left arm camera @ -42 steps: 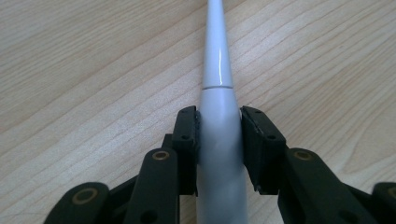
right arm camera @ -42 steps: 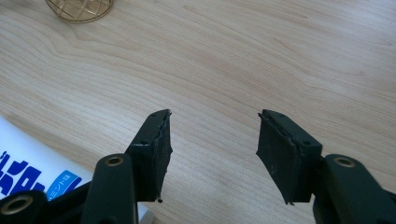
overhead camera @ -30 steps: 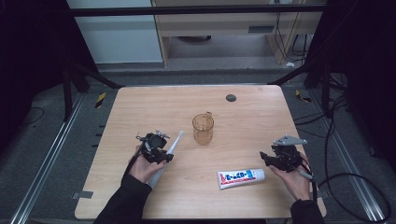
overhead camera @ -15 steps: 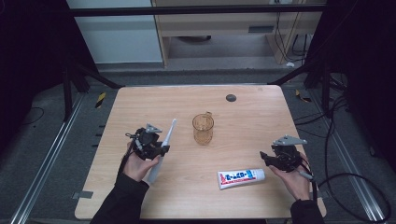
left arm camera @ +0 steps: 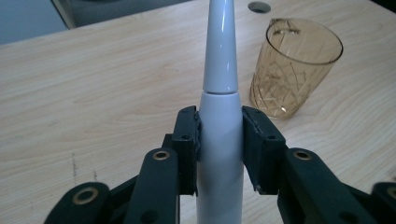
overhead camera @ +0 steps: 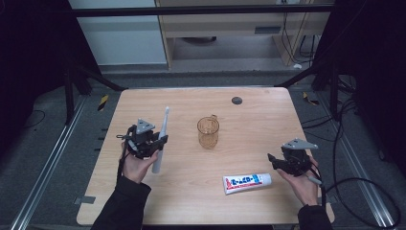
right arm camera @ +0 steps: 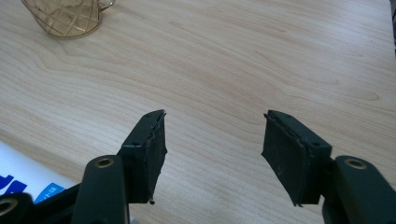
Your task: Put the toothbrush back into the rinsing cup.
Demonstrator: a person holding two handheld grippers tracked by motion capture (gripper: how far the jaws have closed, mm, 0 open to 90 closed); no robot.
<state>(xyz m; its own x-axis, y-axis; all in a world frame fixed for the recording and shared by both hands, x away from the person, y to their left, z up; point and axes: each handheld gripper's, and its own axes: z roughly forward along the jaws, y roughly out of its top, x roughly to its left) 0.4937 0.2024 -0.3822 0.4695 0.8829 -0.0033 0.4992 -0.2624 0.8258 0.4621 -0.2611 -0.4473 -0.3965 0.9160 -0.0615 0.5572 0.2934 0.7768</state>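
A white electric toothbrush (overhead camera: 162, 136) is clamped by its handle in my left gripper (overhead camera: 152, 142), lifted off the table at the left, its thin head pointing away from me. In the left gripper view both pads press the toothbrush (left arm camera: 220, 98) body, with the amber glass cup (left arm camera: 292, 65) beyond to the right. The cup (overhead camera: 208, 132) stands upright mid-table. A toothpaste tube (overhead camera: 247, 182) lies flat near the front, just left of my right gripper (overhead camera: 275, 160). The right gripper (right arm camera: 212, 140) has just been opening its jaws, and only bare wood lies between them.
The wooden table (overhead camera: 258, 120) has a dark round grommet (overhead camera: 236, 100) near its far edge. Metal frame rails and cables run along both sides on the floor. The cup's base (right arm camera: 65, 18) shows at the top left of the right gripper view.
My left hand has risen with the toothbrush and turned it more upright, its head now pointing toward the far edge. The right hand stays where it was.
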